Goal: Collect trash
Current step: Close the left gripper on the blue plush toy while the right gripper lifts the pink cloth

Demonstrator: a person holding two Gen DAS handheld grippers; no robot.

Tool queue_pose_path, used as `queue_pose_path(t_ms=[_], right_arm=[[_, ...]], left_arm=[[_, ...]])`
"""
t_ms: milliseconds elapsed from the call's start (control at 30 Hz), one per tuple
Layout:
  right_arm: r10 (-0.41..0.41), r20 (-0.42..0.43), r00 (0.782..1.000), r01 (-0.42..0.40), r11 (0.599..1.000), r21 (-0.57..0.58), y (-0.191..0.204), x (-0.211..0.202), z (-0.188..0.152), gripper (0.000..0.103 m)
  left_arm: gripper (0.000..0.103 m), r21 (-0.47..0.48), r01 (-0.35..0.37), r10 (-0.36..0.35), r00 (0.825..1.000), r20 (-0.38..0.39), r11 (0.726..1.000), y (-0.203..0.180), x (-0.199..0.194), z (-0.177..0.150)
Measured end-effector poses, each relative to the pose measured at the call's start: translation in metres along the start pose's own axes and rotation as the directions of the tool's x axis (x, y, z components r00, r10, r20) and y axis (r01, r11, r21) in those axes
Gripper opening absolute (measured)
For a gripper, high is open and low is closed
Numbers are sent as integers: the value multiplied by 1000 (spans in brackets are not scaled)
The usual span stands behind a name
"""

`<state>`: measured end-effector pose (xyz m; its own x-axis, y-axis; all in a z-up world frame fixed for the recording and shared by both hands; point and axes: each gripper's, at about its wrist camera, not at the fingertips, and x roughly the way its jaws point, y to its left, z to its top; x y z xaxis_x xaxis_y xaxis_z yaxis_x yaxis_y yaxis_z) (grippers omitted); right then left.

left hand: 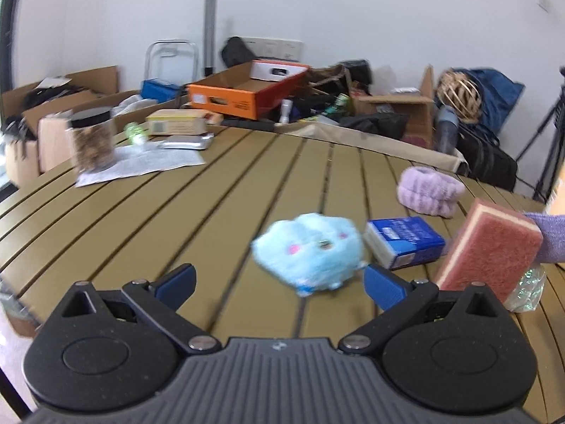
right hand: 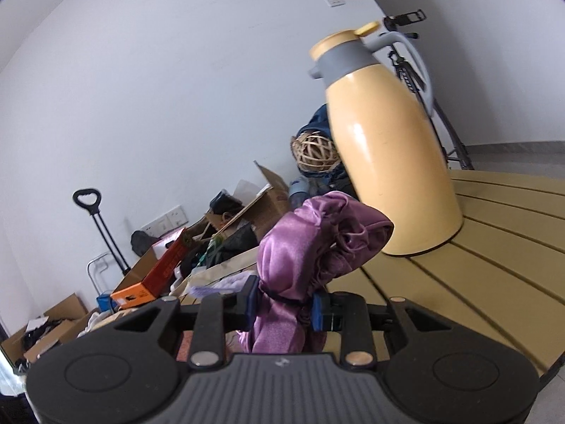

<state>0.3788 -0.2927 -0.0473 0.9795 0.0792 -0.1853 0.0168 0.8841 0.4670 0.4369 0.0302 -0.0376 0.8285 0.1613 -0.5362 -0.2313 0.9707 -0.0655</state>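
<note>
My left gripper is open low over the slatted olive table. A light blue plush toy lies just ahead of its fingertips, closer to the right finger and not gripped. Beyond it lie a blue and white carton, a pink sponge standing on edge, and crumpled clear plastic. My right gripper is shut on a bunched purple satin cloth, held above the table.
A tall yellow thermos jug stands close to the right of the cloth. A fluffy lilac band, a jar, printed paper and a silver pouch are on the table. Cardboard boxes and bags crowd the floor behind.
</note>
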Motion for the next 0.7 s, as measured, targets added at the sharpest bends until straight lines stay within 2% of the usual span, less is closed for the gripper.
queue_pose_path(t_ms=[167, 333, 500, 700], right_arm=[[-35, 12, 999, 35, 999, 39, -19, 4, 5, 28], [-58, 3, 998, 57, 996, 72, -32, 11, 4, 28], [-65, -9, 998, 66, 995, 79, -36, 17, 1, 28], [-64, -8, 998, 64, 995, 77, -36, 14, -2, 28]], left_arm=[[103, 24, -21, 22, 998, -56, 999, -27, 30, 12], [103, 36, -131, 133, 987, -90, 991, -43, 54, 23], [103, -16, -134, 130, 980, -150, 991, -38, 72, 23], [103, -29, -153, 146, 976, -158, 988, -35, 80, 24]])
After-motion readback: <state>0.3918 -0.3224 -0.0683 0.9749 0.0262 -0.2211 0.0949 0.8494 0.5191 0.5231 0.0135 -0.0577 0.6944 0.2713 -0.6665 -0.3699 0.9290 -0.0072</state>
